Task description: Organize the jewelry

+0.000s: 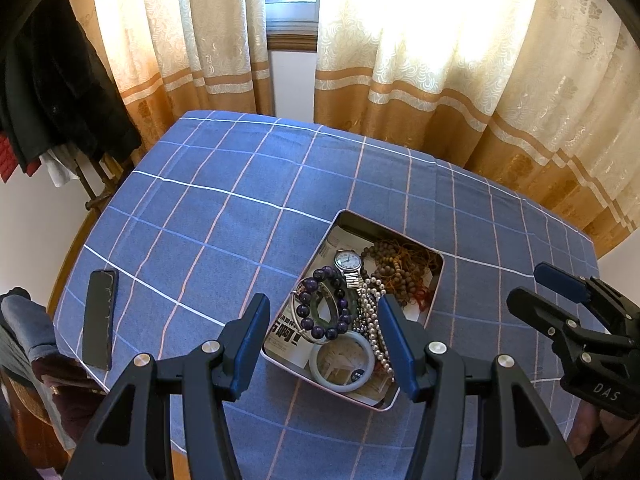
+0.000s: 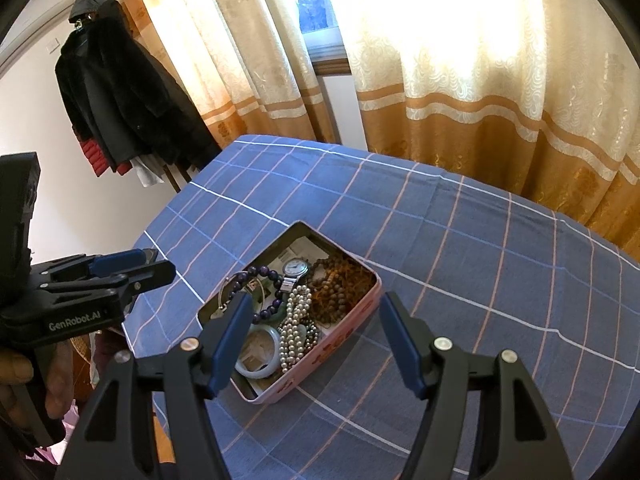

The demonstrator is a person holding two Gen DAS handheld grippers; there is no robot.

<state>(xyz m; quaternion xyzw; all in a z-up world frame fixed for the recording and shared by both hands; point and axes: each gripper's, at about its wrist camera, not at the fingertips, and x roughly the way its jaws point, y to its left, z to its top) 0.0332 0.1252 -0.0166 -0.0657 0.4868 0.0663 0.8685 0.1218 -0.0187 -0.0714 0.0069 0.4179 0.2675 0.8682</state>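
Two claws, left claw point(image 1: 324, 334) and right claw point(image 2: 316, 338), gape empty above the tin point(image 2: 340, 330) | jewelry point(image 1: 360, 300) heaped inside tin on bench point(image 1: 224, 208) | stage unclear | grip single strands; avoid tangles.

My tabletop point(image 1: 240, 208) wears a blue cloth checked with white and pink lines, and on it sits a pink tin point(image 2: 340, 320) holding purple beads point(image 1: 320, 304), white pearls point(image 1: 370, 312), brown wooden beads point(image 1: 394, 268) and a pale green bangle point(image 1: 342, 360). My jaws carry blue pads on black arms. Behind hang cream curtains point(image 1: 440, 60) banded in orange.
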